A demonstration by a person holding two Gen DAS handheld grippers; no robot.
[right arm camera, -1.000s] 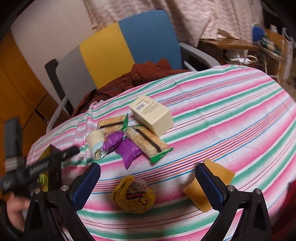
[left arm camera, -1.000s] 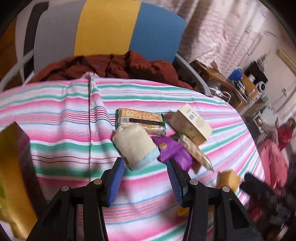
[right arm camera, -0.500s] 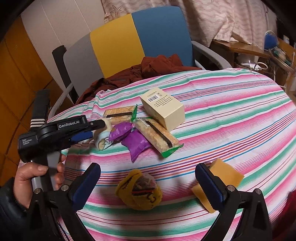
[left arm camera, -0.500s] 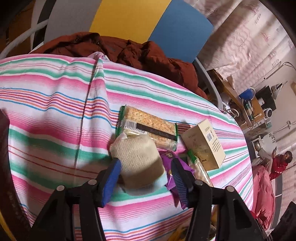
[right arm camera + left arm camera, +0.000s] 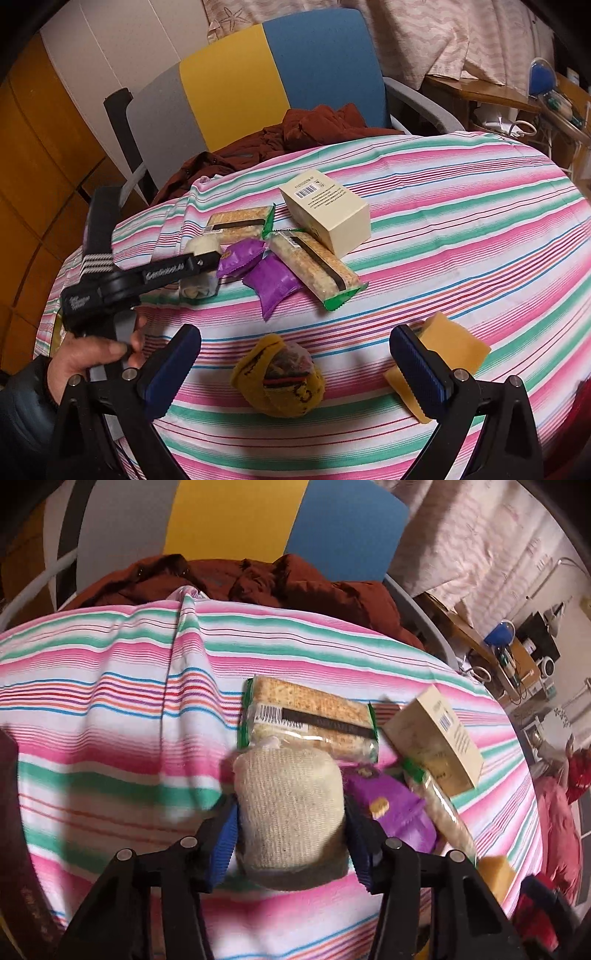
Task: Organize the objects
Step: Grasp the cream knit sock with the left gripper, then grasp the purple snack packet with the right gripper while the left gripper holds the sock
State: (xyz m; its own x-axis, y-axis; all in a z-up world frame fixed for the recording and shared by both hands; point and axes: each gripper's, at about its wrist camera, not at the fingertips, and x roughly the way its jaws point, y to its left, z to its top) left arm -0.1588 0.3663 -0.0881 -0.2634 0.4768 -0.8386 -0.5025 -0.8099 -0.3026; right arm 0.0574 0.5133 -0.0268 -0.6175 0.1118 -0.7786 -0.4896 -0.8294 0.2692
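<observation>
A rolled beige sock [image 5: 291,805] lies on the striped tablecloth [image 5: 110,709], between the blue pads of my left gripper [image 5: 291,812]. The pads sit close against both its sides, and their spread matches the earlier frames. In the right wrist view the same sock [image 5: 202,244] shows just past the left gripper [image 5: 201,267], held by a hand [image 5: 96,354]. My right gripper [image 5: 295,336] is wide open above a yellow sock ball [image 5: 280,380], not touching it.
Beyond the beige sock lie two cracker packs [image 5: 314,716] [image 5: 317,269], purple packets [image 5: 273,280] and a cream box [image 5: 328,210]. A yellow sponge [image 5: 450,354] sits by my right finger. A chair holding a rust jacket [image 5: 295,129] stands behind the table.
My left gripper has moved forward and down, so the beige sock now sits between its pads. The right gripper stays open over the yellow sock ball.
</observation>
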